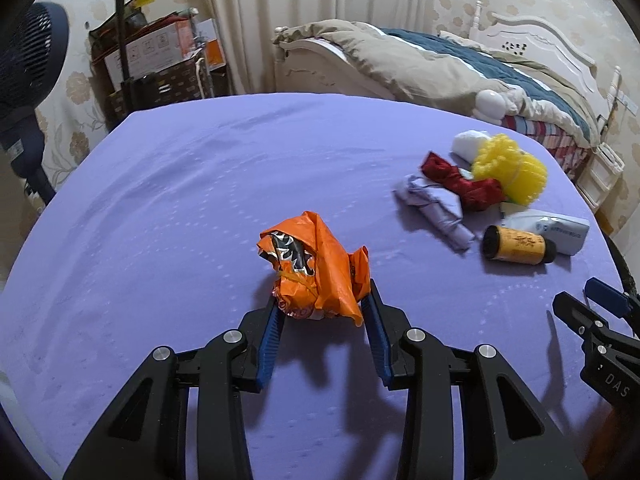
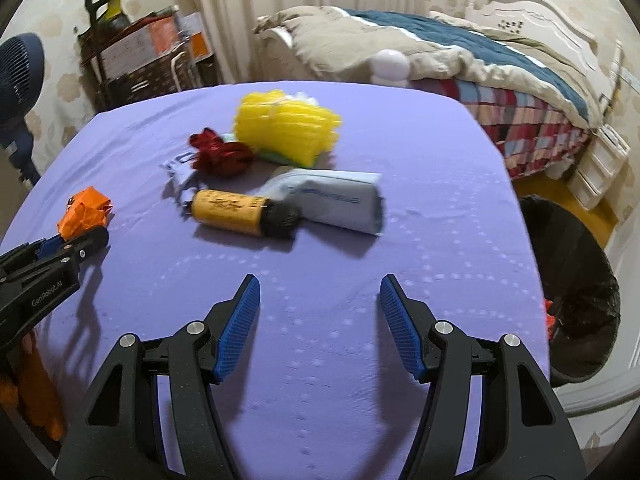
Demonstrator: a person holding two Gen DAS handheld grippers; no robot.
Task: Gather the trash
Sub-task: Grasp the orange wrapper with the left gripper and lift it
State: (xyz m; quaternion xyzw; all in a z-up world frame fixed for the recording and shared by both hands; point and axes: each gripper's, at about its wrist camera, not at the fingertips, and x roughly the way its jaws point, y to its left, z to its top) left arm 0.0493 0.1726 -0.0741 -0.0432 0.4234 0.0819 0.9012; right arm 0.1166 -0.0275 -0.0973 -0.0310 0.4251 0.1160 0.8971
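the left gripper (image 1: 325, 306) was clamped on the crumpled orange wrapper (image 1: 316, 270), its blue pads (image 1: 376, 332) pressing the lower sides of the bundle; a dark, shiny lining showed inside the orange folds; the wrapper sat near the middle of the purple table cover (image 1: 200, 184) in the left wrist view, and whether it was resting on the cloth or just lifted off it could not be told; from the right wrist view the same wrapper showed at the far left, pinched at the tip of the left gripper.

the right gripper (image 2: 320, 304) was spread wide with nothing between its blue pads (image 2: 240, 320), hovering over bare purple cloth; ahead of it lay the rest of the pile, a little blurred: a yellow-labelled bottle (image 2: 236, 214) with a black cap on its side, touching a pale blue-grey pouch (image 2: 336, 202); behind them a scrap of red foil (image 2: 220, 156), a yellow mesh puff (image 2: 286, 126) and a folded lilac piece (image 1: 434, 210) lying close together; a white wad (image 1: 470, 142) peeked out behind the yellow puff.

off the right edge of the table stood a bin with a black liner (image 2: 576, 288), something orange-red visible inside it; beyond the table were a bed with a rumpled quilt (image 1: 460, 64), a dark fan (image 1: 28, 52) at the left, and a cart of boxes (image 1: 160, 60) by the curtain.
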